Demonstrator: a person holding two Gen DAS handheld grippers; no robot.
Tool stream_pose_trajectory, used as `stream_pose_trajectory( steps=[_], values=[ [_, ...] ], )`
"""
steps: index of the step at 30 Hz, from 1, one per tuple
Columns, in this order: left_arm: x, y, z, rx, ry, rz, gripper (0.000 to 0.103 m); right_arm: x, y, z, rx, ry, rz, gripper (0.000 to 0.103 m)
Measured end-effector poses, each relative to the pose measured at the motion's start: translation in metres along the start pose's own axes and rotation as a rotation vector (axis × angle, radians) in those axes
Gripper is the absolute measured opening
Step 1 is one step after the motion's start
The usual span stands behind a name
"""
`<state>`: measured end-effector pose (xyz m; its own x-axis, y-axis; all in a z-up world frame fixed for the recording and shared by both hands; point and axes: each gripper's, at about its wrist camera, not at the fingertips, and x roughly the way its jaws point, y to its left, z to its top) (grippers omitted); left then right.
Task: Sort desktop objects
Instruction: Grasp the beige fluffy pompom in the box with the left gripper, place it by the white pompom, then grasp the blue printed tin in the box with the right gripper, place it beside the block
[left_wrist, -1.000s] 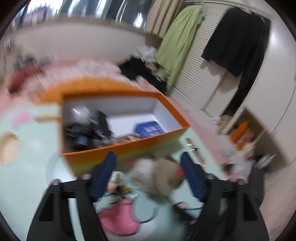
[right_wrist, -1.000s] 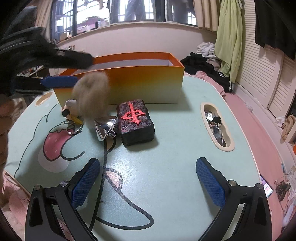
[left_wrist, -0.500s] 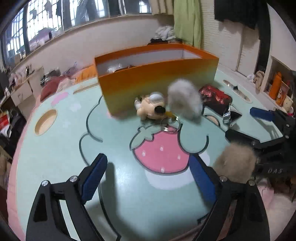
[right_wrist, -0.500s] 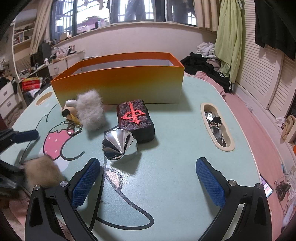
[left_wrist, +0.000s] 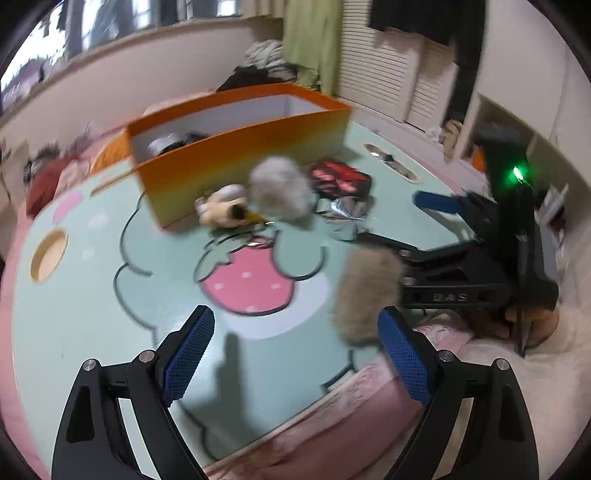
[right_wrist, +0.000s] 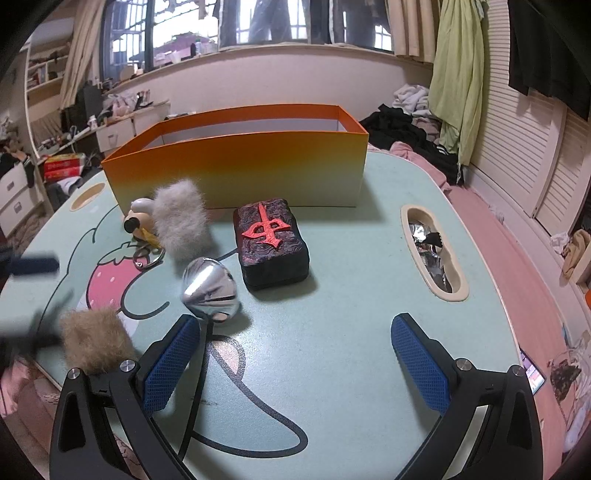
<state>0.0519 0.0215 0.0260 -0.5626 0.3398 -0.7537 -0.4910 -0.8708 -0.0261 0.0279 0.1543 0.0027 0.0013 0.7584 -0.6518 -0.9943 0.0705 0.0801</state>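
Left wrist view
Left tongs (left_wrist: 295, 354): wide apart, nothing held.
Box (left_wrist: 243, 147): on worktop (left_wrist: 92, 314).
Grey puff (left_wrist: 280, 188): before box.

Right wrist view
Right tongs (right_wrist: 295, 362): wide apart, nothing held.
Tile (right_wrist: 271, 242): before box.
Tan puff (right_wrist: 96, 338): near worktop edge.

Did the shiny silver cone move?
Yes. The silver cone slid away from the dark mahjong block, toward the right gripper's left finger.
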Motion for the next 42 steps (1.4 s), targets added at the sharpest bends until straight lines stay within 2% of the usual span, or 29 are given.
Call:
stream_pose_trajectory(
  steps=[4,7,8,11,12,14,16,17,18,19,26,27,28,29,32,33,35,37,38,41,42],
  values=[
    [0.027,-0.005,0.007,0.025,-0.010,0.138,0.090,0.000,0.000,-0.001,0.003,0.000,-0.003,0.103],
    [0.036,0.009,0.014,-0.018,-0.052,0.252,0.091,0.000,0.001,-0.001,0.005,0.000,-0.005,0.103],
    [0.034,0.015,0.015,-0.039,-0.065,0.260,0.091,0.000,0.001,-0.001,0.006,-0.001,-0.006,0.103],
    [0.014,0.022,0.008,-0.073,-0.098,0.177,0.091,0.000,0.001,-0.001,0.008,-0.001,-0.008,0.103],
    [0.010,0.023,0.006,-0.077,-0.093,0.172,0.091,0.000,0.001,-0.001,0.008,-0.001,-0.008,0.103],
    [0.009,0.026,-0.001,-0.096,-0.067,0.191,0.091,0.000,0.000,-0.001,0.010,-0.002,-0.010,0.103],
    [0.024,0.029,-0.006,-0.126,-0.021,0.195,0.092,0.000,0.000,-0.002,0.012,-0.001,-0.012,0.103],
    [0.030,0.030,-0.009,-0.138,-0.019,0.178,0.099,0.000,0.000,-0.002,0.012,-0.002,-0.012,0.103],
    [0.036,0.030,-0.011,-0.144,-0.036,0.182,0.103,0.000,0.000,-0.002,0.012,0.000,-0.013,0.103],
    [0.040,0.030,-0.012,-0.146,-0.061,0.190,0.103,-0.001,0.001,-0.002,0.011,-0.004,-0.015,0.103],
    [0.046,0.030,-0.018,-0.150,-0.096,0.192,0.103,-0.003,0.003,0.003,0.013,0.006,-0.012,0.101],
    [0.045,0.029,-0.019,-0.150,-0.098,0.192,0.103,-0.006,0.002,0.005,0.024,0.005,0.009,0.098],
    [0.045,0.029,-0.018,-0.149,-0.098,0.193,0.103,-0.009,-0.005,0.011,0.045,-0.002,0.054,0.089],
    [0.046,0.028,-0.019,-0.149,-0.099,0.194,0.103,-0.017,-0.010,0.021,0.078,-0.013,0.117,0.085],
    [0.034,0.021,-0.013,-0.150,-0.098,0.199,0.103,-0.033,-0.022,0.071,0.112,-0.030,0.233,0.081],
    [0.033,0.021,-0.013,-0.150,-0.098,0.199,0.103,-0.033,-0.021,0.090,0.096,-0.006,0.245,0.079],
    [0.031,0.022,-0.013,-0.151,-0.099,0.198,0.103,-0.013,-0.018,0.136,0.085,0.119,0.291,0.076],
    [0.031,0.022,-0.013,-0.149,-0.099,0.198,0.103,0.026,-0.012,0.175,0.078,0.295,0.330,0.075],
    [0.030,0.022,-0.014,-0.149,-0.100,0.197,0.103,0.045,-0.010,0.188,0.083,0.362,0.312,0.075],
    [0.028,0.022,-0.014,-0.148,-0.102,0.195,0.103,0.090,-0.005,0.209,0.066,0.491,0.179,0.074],
    [0.028,0.023,-0.013,-0.147,-0.102,0.194,0.103,0.098,-0.001,0.210,0.047,0.517,0.165,0.074]
  ],
)
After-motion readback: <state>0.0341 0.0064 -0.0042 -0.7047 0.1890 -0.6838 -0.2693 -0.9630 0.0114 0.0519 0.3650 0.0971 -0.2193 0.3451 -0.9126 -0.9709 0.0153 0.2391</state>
